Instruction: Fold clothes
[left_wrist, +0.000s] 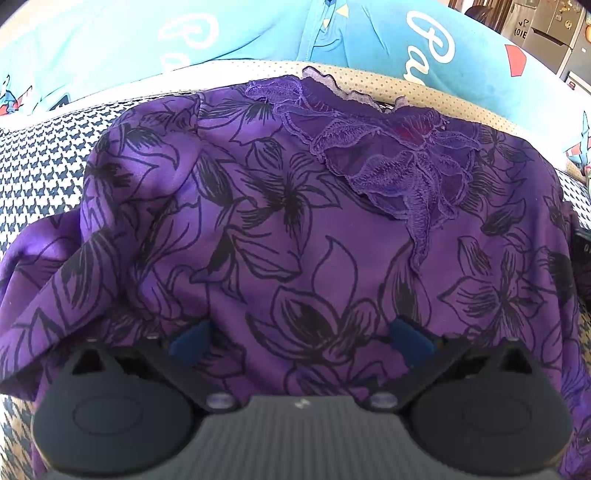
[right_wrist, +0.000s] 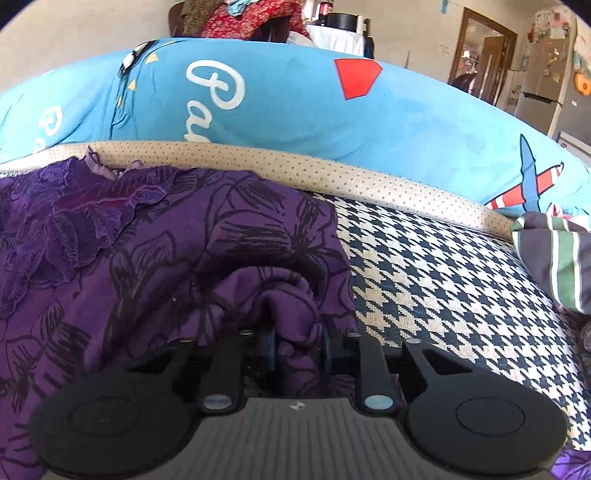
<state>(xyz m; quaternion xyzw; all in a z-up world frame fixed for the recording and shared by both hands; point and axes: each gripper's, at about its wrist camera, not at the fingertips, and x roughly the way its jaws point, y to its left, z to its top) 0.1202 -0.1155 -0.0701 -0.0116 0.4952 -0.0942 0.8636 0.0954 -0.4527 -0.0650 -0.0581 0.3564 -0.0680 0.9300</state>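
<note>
In the left wrist view, the purple floral garment (left_wrist: 295, 229) is seen spread over the houndstooth cushion (left_wrist: 40, 173), lace neckline away from the camera, while the left gripper (left_wrist: 301, 338) is held spread wide over the cloth, nothing pinched. In the right wrist view, the right gripper (right_wrist: 297, 345) is clamped on a bunched fold at the garment's right edge; a fold appears in hand, and that held edge would likely be carried across the body, though a fold just laid down would look alike.

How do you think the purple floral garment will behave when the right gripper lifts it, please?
The purple garment is probably floppy: it bunches in soft folds inside the right gripper. Its sheen hints it may slip. The lace trim looks delicate and could snag.
</note>
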